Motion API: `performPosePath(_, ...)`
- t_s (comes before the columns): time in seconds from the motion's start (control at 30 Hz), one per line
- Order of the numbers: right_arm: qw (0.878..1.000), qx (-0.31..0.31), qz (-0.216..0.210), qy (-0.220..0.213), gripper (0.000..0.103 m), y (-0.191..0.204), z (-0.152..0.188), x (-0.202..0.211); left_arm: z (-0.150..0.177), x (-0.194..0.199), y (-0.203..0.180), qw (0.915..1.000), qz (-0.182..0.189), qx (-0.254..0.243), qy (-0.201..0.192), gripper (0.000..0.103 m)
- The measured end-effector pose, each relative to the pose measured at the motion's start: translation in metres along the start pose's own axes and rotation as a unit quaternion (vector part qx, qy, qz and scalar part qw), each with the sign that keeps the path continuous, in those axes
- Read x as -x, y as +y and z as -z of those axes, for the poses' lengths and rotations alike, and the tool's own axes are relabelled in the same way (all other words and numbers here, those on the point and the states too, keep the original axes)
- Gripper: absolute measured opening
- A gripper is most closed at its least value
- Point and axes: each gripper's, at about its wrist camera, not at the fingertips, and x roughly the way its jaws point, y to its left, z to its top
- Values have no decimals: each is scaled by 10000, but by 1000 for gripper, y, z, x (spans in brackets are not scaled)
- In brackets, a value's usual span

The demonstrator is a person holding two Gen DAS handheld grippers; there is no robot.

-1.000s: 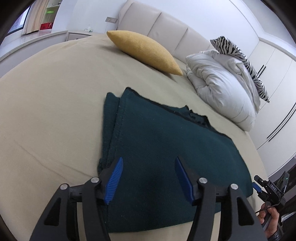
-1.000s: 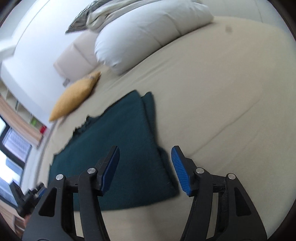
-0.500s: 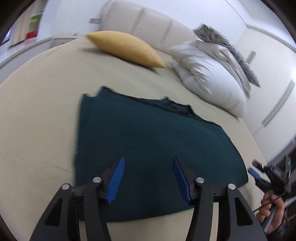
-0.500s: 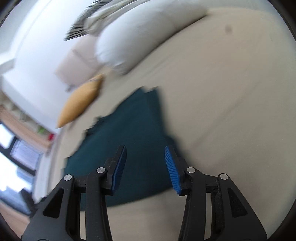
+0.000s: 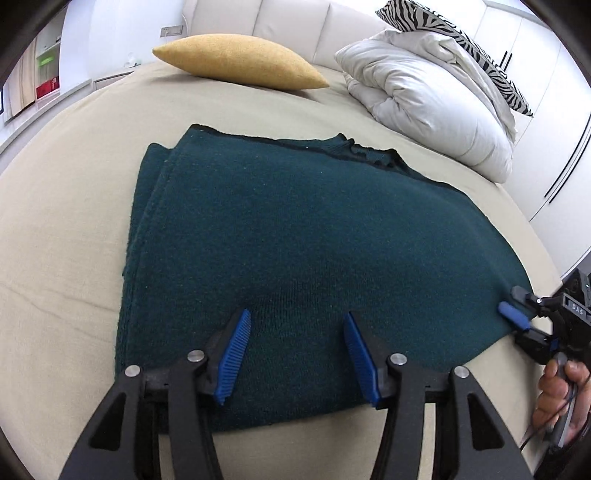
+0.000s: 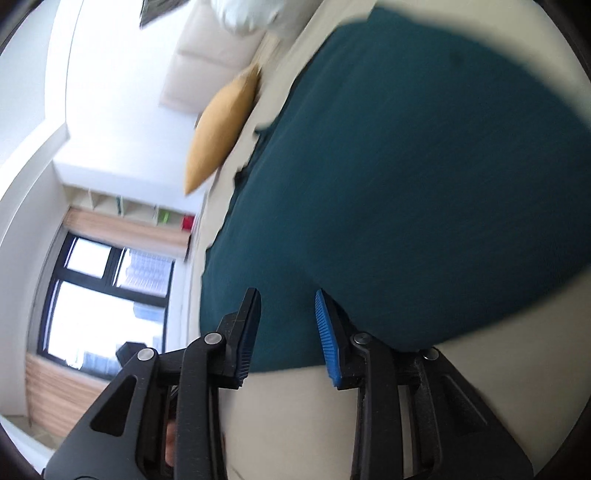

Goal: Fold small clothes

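Beige bed (image 5: 74,229) w/ padded headboard (image 5: 288,22), white wardrobes (image 5: 546,122), bright window (image 6: 96,295)

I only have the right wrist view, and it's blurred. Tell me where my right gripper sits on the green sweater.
Observer: From the left wrist, the right gripper is at the green sweater's near right corner; its jaws have just been closing, edge between them, not visibly pinched.
Operator: Report the left gripper.
Observer: The left gripper hovers over the near edge, jaws apart though just closing slightly, gripping nothing.
Operator: Check the sweater's left edge.
Observer: A second layer shows along it.
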Motion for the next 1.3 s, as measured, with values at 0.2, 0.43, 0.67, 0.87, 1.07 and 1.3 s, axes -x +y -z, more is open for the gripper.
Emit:
performPosePath(0.2, 9872, -320, 931, -1257, 31, -29, -16, 92, 4, 1, 2, 10000, -2, -13, -10, 56)
performPosePath(0.43, 9779, -187, 1238, -1671, 35, -13, 5, 131, 3, 2, 3, 10000, 15, -13, -21, 56)
performPosePath(0.67, 9848, 305, 1114, -1299, 39, 43, 9, 91, 3, 11, 13, 9996, 221, 152, 17, 56)
performPosePath(0.87, 9881, 710, 902, -1024, 57, 82, 14, 60, 4, 46, 75, 9931, 454, 1059, -215, 56)
performPosePath(1.07, 9898, 1049, 720, -640, 58, 116, 10, 21, -7, 74, 130, 9797, 367, 1866, -628, 70)
performPosePath(1.3, 9905, 1311, 412, 27, 58, 149, 8, -41, -24, 27, 144, 9574, 1403, 2524, -91, 74)
